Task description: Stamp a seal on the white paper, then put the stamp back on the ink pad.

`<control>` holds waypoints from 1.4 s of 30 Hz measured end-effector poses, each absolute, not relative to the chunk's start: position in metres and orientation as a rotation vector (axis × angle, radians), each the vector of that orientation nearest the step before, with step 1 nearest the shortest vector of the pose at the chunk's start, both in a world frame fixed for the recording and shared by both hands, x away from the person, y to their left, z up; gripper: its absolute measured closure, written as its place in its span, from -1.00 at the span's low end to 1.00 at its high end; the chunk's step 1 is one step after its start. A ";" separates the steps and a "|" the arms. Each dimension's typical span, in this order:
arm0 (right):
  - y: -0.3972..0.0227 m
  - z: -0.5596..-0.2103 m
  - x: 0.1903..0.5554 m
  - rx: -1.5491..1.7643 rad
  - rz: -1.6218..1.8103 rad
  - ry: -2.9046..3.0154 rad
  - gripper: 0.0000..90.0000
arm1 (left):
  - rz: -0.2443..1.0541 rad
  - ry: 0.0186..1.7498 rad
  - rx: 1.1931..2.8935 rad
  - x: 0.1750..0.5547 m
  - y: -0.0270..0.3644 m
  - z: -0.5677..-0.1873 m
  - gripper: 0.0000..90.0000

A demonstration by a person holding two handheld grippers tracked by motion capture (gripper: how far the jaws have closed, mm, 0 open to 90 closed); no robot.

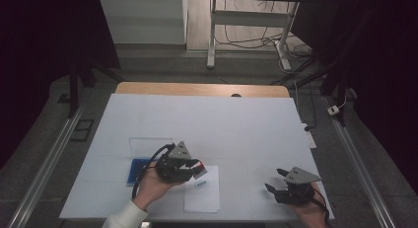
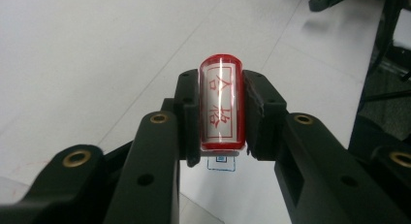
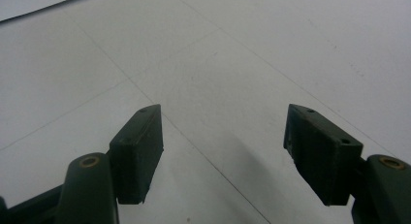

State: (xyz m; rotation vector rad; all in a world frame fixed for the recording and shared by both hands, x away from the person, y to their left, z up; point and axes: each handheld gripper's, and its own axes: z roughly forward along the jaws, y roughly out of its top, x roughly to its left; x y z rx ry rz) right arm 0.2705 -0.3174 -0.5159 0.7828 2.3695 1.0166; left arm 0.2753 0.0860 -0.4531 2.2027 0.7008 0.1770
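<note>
My left gripper (image 1: 197, 170) is shut on a red and clear stamp (image 2: 221, 104) whose top label carries red characters. In the high view it hangs just above a white paper sheet (image 1: 203, 194) that bears a small blue stamped mark (image 1: 201, 184). That same blue mark (image 2: 221, 163) peeks out below the stamp in the left gripper view. My right gripper (image 1: 275, 180) rests near the table's front right, jaws wide apart with nothing between them. Its black fingertips (image 3: 138, 146) stand over bare white tabletop.
A blue ink pad (image 1: 138, 170) with a clear lid (image 1: 150, 146) raised behind it lies just left of my left hand. The white table top (image 1: 222, 124) stretches away behind; its front edge is close to both hands. Cables and a desk frame (image 1: 246, 30) lie on the floor beyond.
</note>
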 end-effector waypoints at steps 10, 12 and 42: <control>-0.317 -0.517 0.271 0.793 1.015 2.364 -0.34 | 0.170 0.683 2.166 0.271 0.105 -0.441 0.55; -0.318 -0.517 0.271 0.794 1.022 2.365 -0.34 | 0.173 0.689 2.160 0.271 0.109 -0.439 0.55; -0.318 -0.517 0.273 0.793 1.019 2.368 -0.34 | 0.241 0.827 2.124 0.269 0.168 -0.436 0.55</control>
